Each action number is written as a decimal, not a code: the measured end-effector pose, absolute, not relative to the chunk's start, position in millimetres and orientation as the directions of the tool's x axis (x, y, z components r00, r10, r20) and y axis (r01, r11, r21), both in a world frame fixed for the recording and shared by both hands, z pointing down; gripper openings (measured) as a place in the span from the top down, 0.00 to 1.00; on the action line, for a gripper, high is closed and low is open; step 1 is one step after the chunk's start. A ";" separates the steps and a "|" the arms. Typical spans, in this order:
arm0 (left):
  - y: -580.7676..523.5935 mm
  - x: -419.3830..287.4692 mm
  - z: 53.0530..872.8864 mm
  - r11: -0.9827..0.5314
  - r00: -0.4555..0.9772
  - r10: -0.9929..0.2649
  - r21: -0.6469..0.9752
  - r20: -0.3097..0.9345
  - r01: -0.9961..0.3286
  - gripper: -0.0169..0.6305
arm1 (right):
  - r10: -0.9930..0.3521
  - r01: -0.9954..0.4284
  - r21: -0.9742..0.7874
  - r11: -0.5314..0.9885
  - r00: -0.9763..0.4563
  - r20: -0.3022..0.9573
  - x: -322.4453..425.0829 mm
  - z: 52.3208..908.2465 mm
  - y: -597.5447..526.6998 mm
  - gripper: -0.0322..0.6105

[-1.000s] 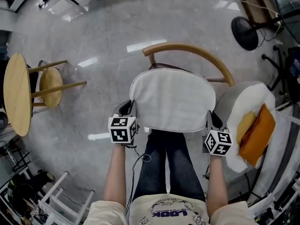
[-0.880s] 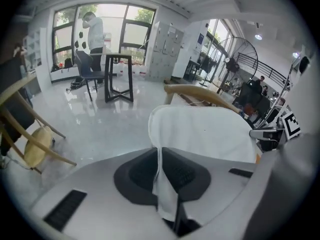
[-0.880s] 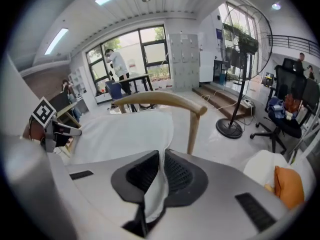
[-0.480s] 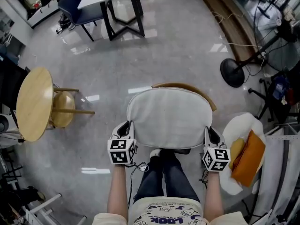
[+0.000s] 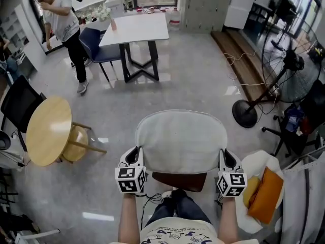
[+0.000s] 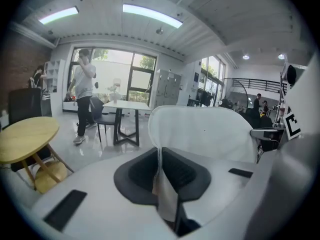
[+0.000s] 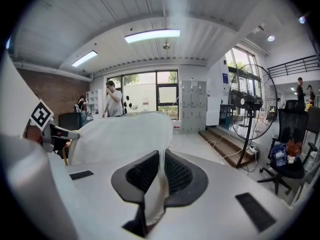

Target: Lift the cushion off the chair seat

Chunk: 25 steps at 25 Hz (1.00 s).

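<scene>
The white cushion [image 5: 181, 141] hangs in the air in front of me, spread flat between both grippers. My left gripper [image 5: 135, 155] is shut on its left edge and my right gripper [image 5: 225, 157] on its right edge. Below the cushion's near edge the chair's dark brown seat [image 5: 179, 181] shows. In the left gripper view the cushion [image 6: 200, 134] runs off to the right, with its hem pinched in my left gripper [image 6: 161, 176]. In the right gripper view the cushion [image 7: 125, 131] spreads to the left, its edge clamped in my right gripper [image 7: 161, 176].
A round wooden table [image 5: 48, 131] and a wooden stool [image 5: 76, 144] stand at the left. Farther off are a white table [image 5: 134, 27], a blue chair [image 5: 96, 40] and a person [image 5: 63, 22]. A standing fan [image 5: 289, 60] and a white seat with orange cushions [image 5: 264, 192] are at the right.
Both grippers have risen together with the cushion held between them. The cushion has come up off the chair, whose dark seat now shows beneath it. More of the room has come into view.
</scene>
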<state>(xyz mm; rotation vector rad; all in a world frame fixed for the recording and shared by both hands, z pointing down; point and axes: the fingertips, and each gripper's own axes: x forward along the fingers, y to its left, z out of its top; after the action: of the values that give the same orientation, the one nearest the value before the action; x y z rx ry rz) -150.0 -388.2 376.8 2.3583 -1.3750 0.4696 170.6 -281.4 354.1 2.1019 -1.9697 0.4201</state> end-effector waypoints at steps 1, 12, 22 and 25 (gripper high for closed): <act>-385.5 -151.3 364.2 -0.458 0.471 -0.762 0.144 0.444 -0.877 0.91 | -0.937 -0.997 -0.025 -0.070 0.057 0.346 169.2 342.8 -278.2 0.87; -356.2 -157.3 265.5 -0.477 0.489 -0.824 0.113 0.287 -0.871 0.91 | -0.981 -0.997 -0.008 -0.070 0.068 0.184 163.7 254.5 -245.0 0.87; -340.9 -160.5 234.0 -0.468 0.478 -0.846 0.103 0.235 -0.878 0.91 | -0.990 -0.998 -0.007 -0.059 0.057 0.128 163.0 227.6 -233.4 0.87; -336.8 -159.7 229.1 -0.464 0.475 -0.851 0.102 0.225 -0.880 0.91 | -0.992 -0.998 -0.009 -0.054 0.053 0.118 164.4 223.7 -230.9 0.87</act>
<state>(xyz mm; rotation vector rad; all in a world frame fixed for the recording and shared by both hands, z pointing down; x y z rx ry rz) -159.7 -336.8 229.1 2.5178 -1.4982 0.2102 164.4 -230.9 223.7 2.2233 -2.1075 0.1421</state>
